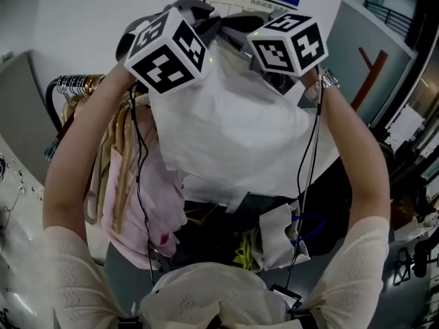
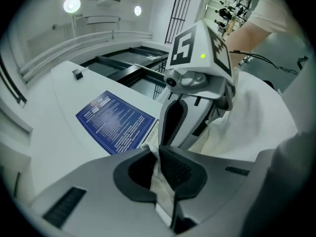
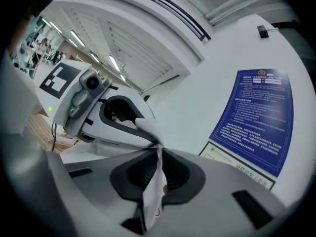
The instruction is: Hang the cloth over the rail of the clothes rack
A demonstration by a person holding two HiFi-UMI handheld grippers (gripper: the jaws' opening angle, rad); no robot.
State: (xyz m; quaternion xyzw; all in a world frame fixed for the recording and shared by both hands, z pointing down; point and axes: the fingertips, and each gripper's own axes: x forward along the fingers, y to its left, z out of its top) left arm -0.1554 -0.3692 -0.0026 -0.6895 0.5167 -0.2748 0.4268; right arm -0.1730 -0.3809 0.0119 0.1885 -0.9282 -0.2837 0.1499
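Observation:
I hold a white cloth [image 1: 233,136] up high in front of me, and it hangs down from both grippers in the head view. My left gripper [image 2: 159,154] is shut on a bunched edge of the cloth [image 2: 160,181]. Pinched between the pads of my right gripper [image 3: 158,154] is another edge of the cloth [image 3: 154,181], so this gripper is shut on it too. Their marker cubes [image 1: 164,50] [image 1: 288,43] stand close together, with the jaws facing each other. The rack's dark rail [image 1: 52,98] curves at the left, below the grippers, crowded with hanger hooks.
Wooden hangers [image 1: 116,156] and a pink garment [image 1: 147,197] hang on the rack at the left. A blue notice [image 3: 256,117] is fixed to the white wall ahead. Dark clutter and a white bag [image 1: 278,235] lie low in the middle.

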